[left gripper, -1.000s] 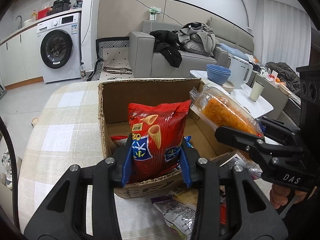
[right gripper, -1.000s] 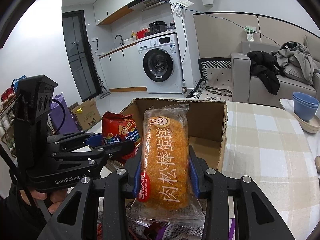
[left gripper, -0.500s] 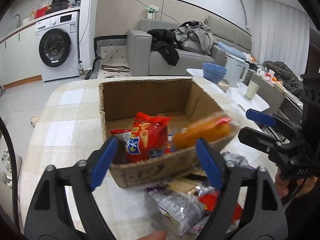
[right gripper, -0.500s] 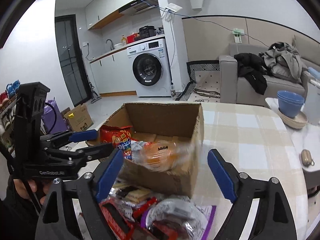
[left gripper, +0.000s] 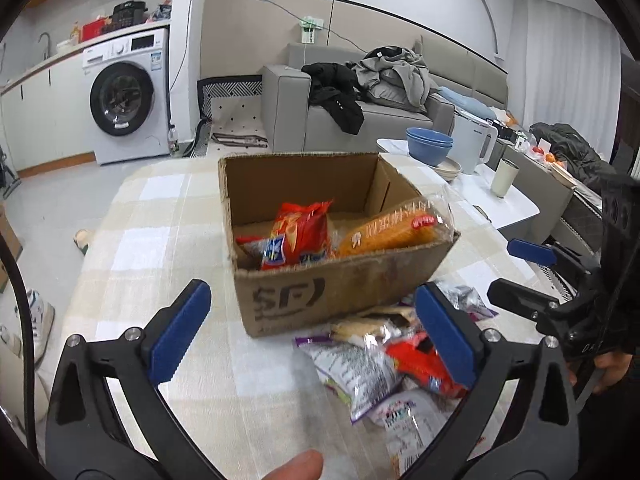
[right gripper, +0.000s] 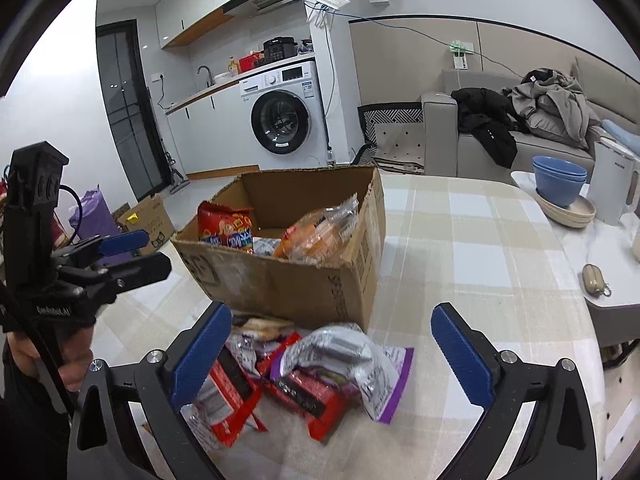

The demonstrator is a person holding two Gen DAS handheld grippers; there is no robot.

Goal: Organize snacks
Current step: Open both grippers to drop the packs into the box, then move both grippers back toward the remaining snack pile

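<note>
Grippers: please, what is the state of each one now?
Left gripper: jaws opening, wide, holding nothing.
Right gripper: jaws opening, wide, holding nothing.

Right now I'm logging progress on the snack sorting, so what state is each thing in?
Box: upright, open-topped, partly filled.
Red bag: in box, leaning.
Orange pack: in box, end propped on the rim.
Loose snacks: piled on the table, outside the box.
Left gripper: opening, empty.
Right gripper: opening, empty.
Washer: door shut.
</note>
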